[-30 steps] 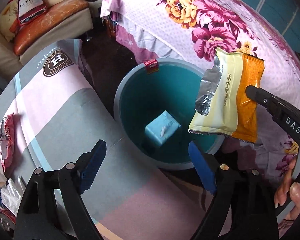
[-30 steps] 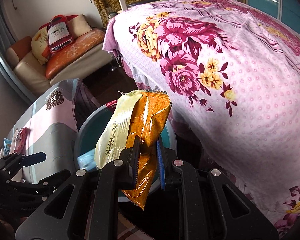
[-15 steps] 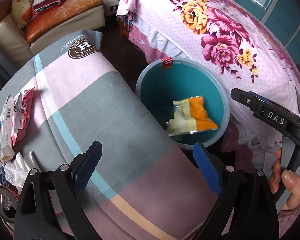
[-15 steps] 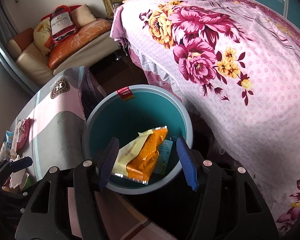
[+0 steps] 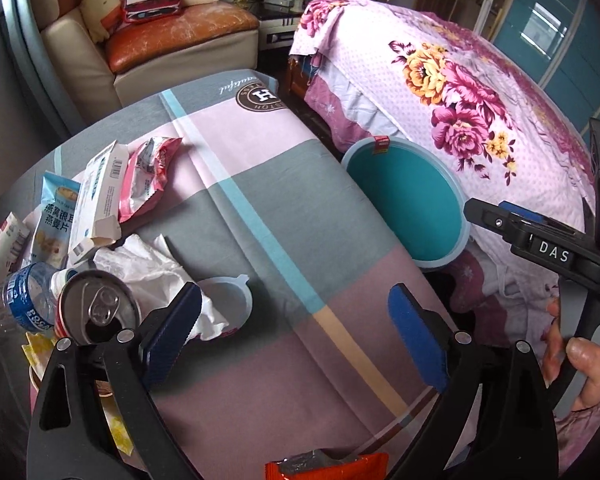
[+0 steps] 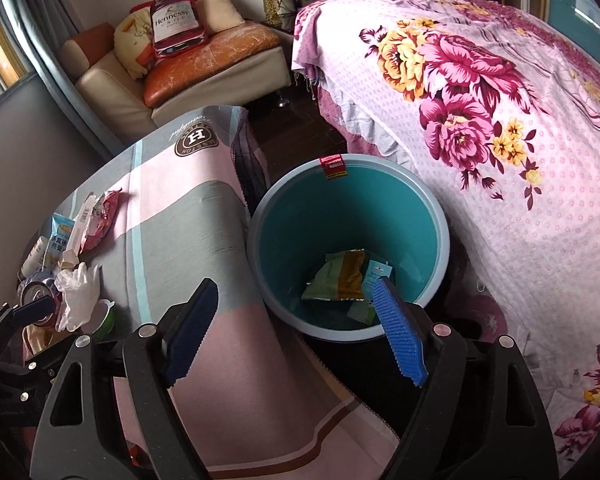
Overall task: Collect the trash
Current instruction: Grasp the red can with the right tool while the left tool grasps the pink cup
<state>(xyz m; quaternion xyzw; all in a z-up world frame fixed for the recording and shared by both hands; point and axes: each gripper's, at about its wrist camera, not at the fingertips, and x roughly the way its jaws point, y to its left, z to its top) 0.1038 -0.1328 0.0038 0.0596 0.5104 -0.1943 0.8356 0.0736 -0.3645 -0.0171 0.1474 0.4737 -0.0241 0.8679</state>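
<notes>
Teal bin (image 6: 348, 216) beside the table's (image 5: 260, 184) edge holds the yellow-orange wrapper (image 6: 336, 276), the right gripper (image 6: 296, 328) above it opening empty, the left gripper (image 5: 296, 336) wide and empty near the table's trash pile (image 5: 100, 216)

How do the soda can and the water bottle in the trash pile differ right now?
The can stands upright with its opened top facing up; the bottle lies on its side. The can is opaque metal; the bottle is clear plastic with a blue label. Both sit side by side at the pile's near end, not yet binned.
</notes>
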